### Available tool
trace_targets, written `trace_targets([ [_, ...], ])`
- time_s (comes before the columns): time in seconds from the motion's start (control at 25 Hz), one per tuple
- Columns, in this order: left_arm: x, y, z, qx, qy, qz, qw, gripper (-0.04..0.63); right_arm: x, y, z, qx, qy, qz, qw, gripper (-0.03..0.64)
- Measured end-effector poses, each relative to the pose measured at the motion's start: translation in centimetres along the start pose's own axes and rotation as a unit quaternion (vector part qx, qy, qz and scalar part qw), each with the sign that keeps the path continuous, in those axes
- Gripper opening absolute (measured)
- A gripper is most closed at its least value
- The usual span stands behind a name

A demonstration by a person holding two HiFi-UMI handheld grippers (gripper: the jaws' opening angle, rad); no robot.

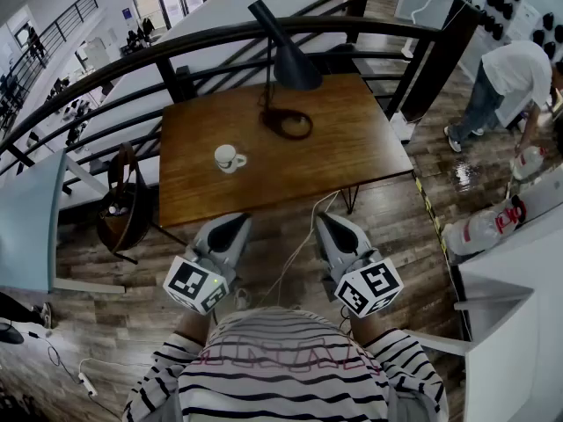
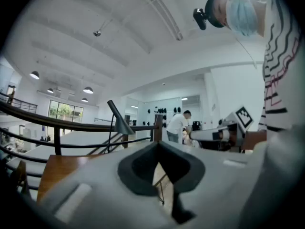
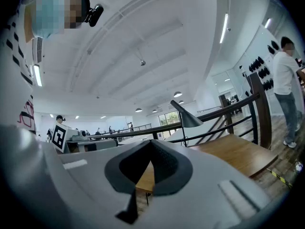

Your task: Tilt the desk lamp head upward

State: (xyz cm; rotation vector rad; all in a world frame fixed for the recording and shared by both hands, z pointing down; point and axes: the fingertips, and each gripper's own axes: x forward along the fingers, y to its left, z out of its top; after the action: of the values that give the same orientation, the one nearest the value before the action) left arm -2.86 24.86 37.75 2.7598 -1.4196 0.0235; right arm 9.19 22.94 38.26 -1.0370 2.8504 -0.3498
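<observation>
Lamp head [image 1: 295, 64] is a dark cone at the far edge of the wooden surface [image 1: 352, 161], close to the railing [image 1: 220, 38]. Its long axis slants: the narrow tip is high on the left, and the wide mouth points down and to the right. The stem is upright over a ring base [image 1: 288, 123] that sits flat on the surface. To tilt up, the mouth end has to rise.

The lamp lies straight ahead of both grippers, across the full depth of the surface. It's a little right of centre, so my call is the right arm has the shorter reach. In the left gripper view the lamp head [image 2: 121, 123] shows ahead and slightly left. In the right gripper view the lamp head [image 3: 188, 118] shows ahead and slightly right.

A white mug [image 1: 228, 157] stands left of the base, well apart from it and out of the reach line.

Left gripper [image 1: 236, 223] and right gripper [image 1: 324, 223] are both held off the near edge, close to the torso. Left gripper [image 2: 159, 149] is clenched on nothing, and so is right gripper [image 3: 150, 144].

Writing: only the square markers on the gripper cubes. There's faint pink print on the striped shirt [image 1: 290, 367], not legible. No brand is readable on lamp or mug.
</observation>
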Motion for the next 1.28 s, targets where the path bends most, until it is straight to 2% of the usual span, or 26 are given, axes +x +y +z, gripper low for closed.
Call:
trace_targets([
  [0.2, 0.4, -0.6, -0.3, -0.021, -0.009, 0.01, 0.9997, 0.003, -0.6, -0.9, -0.4, 0.021, 0.001, 0.007, 1.0, -0.002],
  [0.4, 0.6, -1.4, -0.6, -0.022, -0.024, 0.039, 0.9987, 0.005, -1.9, -1.6, -0.6, 0.02, 0.001, 0.013, 1.0, 0.0],
  [0.44, 0.7, -1.6, -0.5, -0.023, -0.027, 0.043, 0.9984, 0.035, -2.1, -1.7, -0.6, 0.022, 0.001, 0.016, 1.0, 0.003],
  [0.48, 0.9, -1.8, -0.6, -0.023, -0.03, 0.046, 0.9982, 0.094, -2.4, -1.9, -0.6, 0.024, 0.001, 0.019, 1.0, 0.032],
  [0.52, 1.0, -2.1, -0.6, -0.023, -0.031, 0.049, 0.9981, 0.11, -2.6, -2.0, -0.6, 0.026, 0.001, 0.022, 0.999, 0.048],
  [0.8, 2.1, -3.5, -1.9, -0.035, -0.015, 0.052, 0.9979, 0.118, -3.5, -3.5, -1.0, 0.041, 0.003, 0.025, 0.999, 0.11],
  [1.04, 3.6, -1.5, -2.4, -0.038, -0.015, 0.042, 0.9983, 0.155, -1.7, -4.9, -1.5, 0.057, 0.004, 0.014, 0.998, 0.153],
  [1.28, 5.5, 3.6, -2.4, -0.042, -0.011, 0.026, 0.9987, 0.169, 2.9, -6.0, -1.0, 0.06, 0.002, -0.006, 0.998, 0.178],
])
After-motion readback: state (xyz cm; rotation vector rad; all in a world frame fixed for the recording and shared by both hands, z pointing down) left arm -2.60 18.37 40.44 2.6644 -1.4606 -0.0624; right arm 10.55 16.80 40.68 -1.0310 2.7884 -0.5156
